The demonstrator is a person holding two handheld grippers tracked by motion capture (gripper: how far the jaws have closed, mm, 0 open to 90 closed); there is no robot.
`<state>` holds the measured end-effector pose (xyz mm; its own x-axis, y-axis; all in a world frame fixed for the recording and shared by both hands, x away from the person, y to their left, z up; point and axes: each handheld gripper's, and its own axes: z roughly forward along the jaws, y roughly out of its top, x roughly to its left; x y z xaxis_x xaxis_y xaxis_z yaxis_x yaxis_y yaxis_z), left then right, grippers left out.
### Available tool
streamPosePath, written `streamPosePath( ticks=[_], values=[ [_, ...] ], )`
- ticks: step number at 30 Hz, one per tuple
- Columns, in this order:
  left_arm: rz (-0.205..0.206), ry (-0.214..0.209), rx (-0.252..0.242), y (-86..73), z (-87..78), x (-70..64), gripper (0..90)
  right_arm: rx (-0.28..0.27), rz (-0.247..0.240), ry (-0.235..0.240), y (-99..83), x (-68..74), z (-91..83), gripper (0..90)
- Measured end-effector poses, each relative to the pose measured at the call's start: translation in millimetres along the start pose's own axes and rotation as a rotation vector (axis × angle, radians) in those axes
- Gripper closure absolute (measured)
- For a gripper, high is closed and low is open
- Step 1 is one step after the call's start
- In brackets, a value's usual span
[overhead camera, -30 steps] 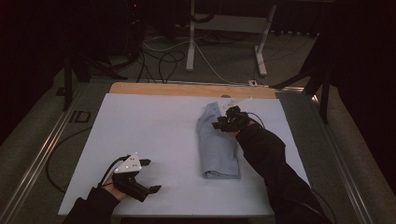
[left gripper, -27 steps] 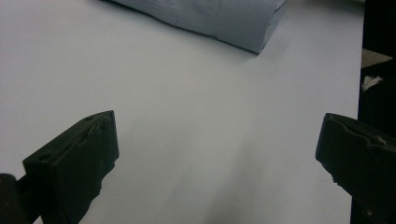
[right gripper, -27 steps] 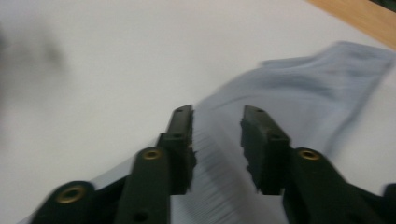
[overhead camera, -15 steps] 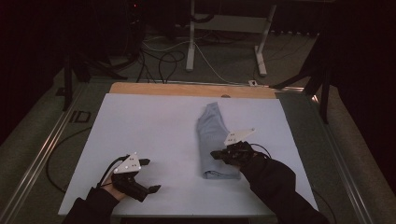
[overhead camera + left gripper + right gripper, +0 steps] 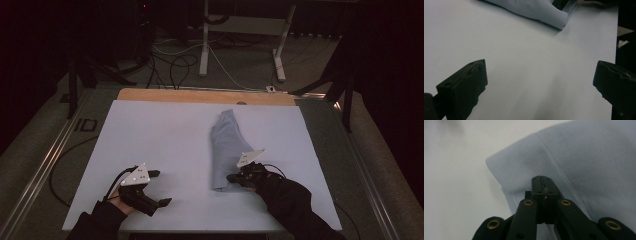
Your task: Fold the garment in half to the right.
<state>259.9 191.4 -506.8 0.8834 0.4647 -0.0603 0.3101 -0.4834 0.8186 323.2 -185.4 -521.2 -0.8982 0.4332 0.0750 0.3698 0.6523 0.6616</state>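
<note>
1. The right gripper point(image 5: 234, 177) now sits at the near end of the pale blue folded knit garment point(image 5: 226, 150). 1.0 s ago it was over the far end, and 0.5 s ago it had already reached the near end, so the travel along the cloth is complete and the hand has settled
2. In the right gripper view the 2 black jaws stand together, tips meeting on the ribbed hem of the garment point(image 5: 584, 162). Whether a layer of fabric is pinched between them cannot be told from these pictures; the tips may only press on top of the cloth
3. The garment lies lengthwise on the white table sheet point(image 5: 160, 145), right of centre. Its outline matches the earlier pictures, so no fold or pull has been made yet
4. The left gripper point(image 5: 159, 187) rests at the near left part of the sheet, well apart from the garment, in the same place as before. Its jaws stand wide apart with bare sheet between them, and its view shows the near end of the garment point(image 5: 536, 10) farther off
5. Judgement: the change marks the start of a grasp at the hem. The next step probably calls for lifting that near edge; a pinch on only 1 layer could open the fold
</note>
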Motion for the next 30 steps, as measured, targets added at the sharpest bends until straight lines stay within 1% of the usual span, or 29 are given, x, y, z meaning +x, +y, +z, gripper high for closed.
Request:
streamPosePath(
  ticks=[1,4,5,6,10,11,12,13,14,15,19,20,22,23,24,26,27,28,29,30],
  values=[
    [0.000,0.000,0.000,0.1,-0.1,0.0,0.4,0.013,-0.023,-0.006,-2.6,-0.6,-1.2,90.0],
    [-0.001,0.001,-0.003,0.2,-0.5,0.2,0.4,-0.008,0.004,0.009,-12.7,-1.1,-6.2,90.0],
    [0.000,0.000,-0.004,0.3,-0.5,0.1,0.4,-0.008,0.004,0.009,-12.7,-1.1,-6.2,90.0],
    [0.000,0.001,-0.004,0.7,-0.6,-0.6,0.4,-0.017,0.018,0.010,-15.1,-0.2,-7.9,90.0],
    [0.006,0.000,-0.004,1.0,-0.9,-1.3,0.5,-0.016,0.018,0.010,-16.1,0.2,-8.3,90.0],
    [0.006,-0.001,-0.006,1.1,-1.0,-1.1,0.4,-0.016,0.001,0.005,-15.8,-0.3,-8.3,90.0],
    [0.004,-0.001,-0.008,1.0,-1.0,-1.0,0.5,-0.011,0.017,0.002,-14.3,1.0,-8.7,90.0],
    [0.004,0.001,-0.006,1.0,-1.3,-0.7,0.5,-0.018,0.005,0.005,-14.3,-1.0,-8.9,90.0],
    [0.006,0.002,-0.007,0.9,-1.8,-1.1,0.4,-0.035,0.013,-0.006,-14.4,-1.4,-10.1,89.5],
    [0.006,0.002,-0.008,0.8,-2.0,-1.2,0.5,-0.049,-0.001,-0.013,-14.7,-1.3,-14.9,78.2],
    [0.003,0.002,-0.009,0.3,-2.9,-0.4,0.4,-0.070,0.005,-0.005,-21.2,-2.1,-29.3,73.9],
    [0.005,0.001,-0.008,0.4,-2.8,-0.6,0.4,-0.066,-0.003,-0.011,-25.3,-1.6,-32.2,73.0],
    [0.005,-0.002,-0.009,0.7,-2.7,-0.5,0.4,-0.043,-0.012,-0.025,-32.4,0.4,-33.3,70.3],
    [0.004,-0.001,-0.008,0.8,-2.6,-0.6,0.4,-0.040,-0.015,-0.034,-35.0,1.9,-33.5,68.5],
    [0.006,-0.001,-0.008,0.9,-2.4,-0.9,0.5,-0.037,-0.028,-0.039,-38.2,3.5,-33.7,67.9],
    [0.011,-0.002,-0.005,1.3,-2.1,-1.3,0.4,-0.017,-0.058,-0.077,-42.0,5.8,-34.4,72.1],
    [0.009,-0.003,-0.008,1.4,-1.9,-1.2,0.5,0.001,-0.103,-0.097,-42.6,5.3,-35.5,75.3],
    [0.007,-0.002,-0.010,1.5,-1.8,-1.0,0.4,-0.002,-0.092,-0.108,-42.2,6.9,-35.4,79.2],
    [0.007,-0.002,-0.008,1.5,-1.8,-1.1,0.4,0.000,-0.097,-0.120,-42.0,5.8,-35.1,82.7],
    [0.009,-0.003,-0.008,1.5,-1.8,-1.4,0.4,0.000,-0.090,-0.127,-41.8,5.0,-35.0,85.8]
  ],
)
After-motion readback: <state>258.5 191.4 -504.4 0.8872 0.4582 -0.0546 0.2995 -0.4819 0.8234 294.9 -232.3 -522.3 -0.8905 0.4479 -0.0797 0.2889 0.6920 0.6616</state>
